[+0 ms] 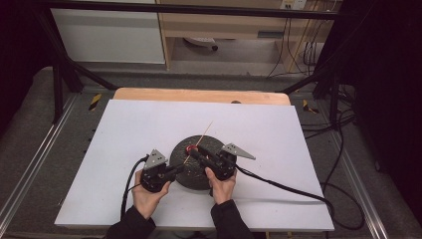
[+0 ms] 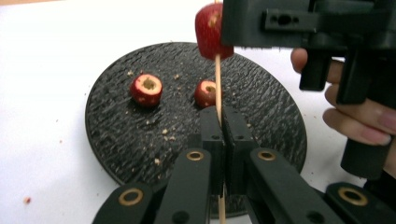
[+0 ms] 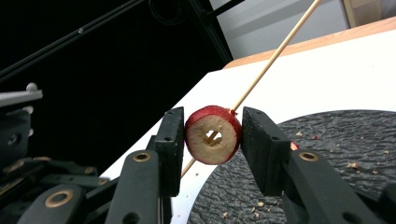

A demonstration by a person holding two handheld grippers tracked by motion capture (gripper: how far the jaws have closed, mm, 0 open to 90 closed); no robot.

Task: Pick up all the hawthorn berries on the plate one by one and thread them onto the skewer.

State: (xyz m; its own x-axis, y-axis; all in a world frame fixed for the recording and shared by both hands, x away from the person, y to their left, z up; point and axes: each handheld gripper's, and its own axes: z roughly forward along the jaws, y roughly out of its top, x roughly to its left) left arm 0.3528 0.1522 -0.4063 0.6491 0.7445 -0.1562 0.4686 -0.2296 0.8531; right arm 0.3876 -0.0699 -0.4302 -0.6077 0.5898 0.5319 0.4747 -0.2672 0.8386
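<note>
**Threading a fruit piece onto a skewer above the dark plate**

Gripping the thin wooden skewer (image 2: pixel 217 88) between fully closed jaws, the left gripper (image 2: pixel 223 122) sits at the lower centre of its own view, the stick rising straight up the frame. Near the top centre, a red cored fruit piece (image 2: pixel 209 30) sits on the skewer. The right gripper (image 3: pixel 211 135) clamps that same piece (image 3: pixel 212 135) at mid-frame in its view, jaws parted only by the fruit's width, the skewer (image 3: pixel 275 53) running off to the upper right. Two more fruit pieces (image 2: pixel 146 88) (image 2: pixel 205 92) lie on the round black plate (image 2: pixel 121 135), centre-left of the left gripper view. In the high view, both grippers meet over the plate (image 1: pixel 180 155) on the white table (image 1: pixel 134 129), lower centre.
</note>
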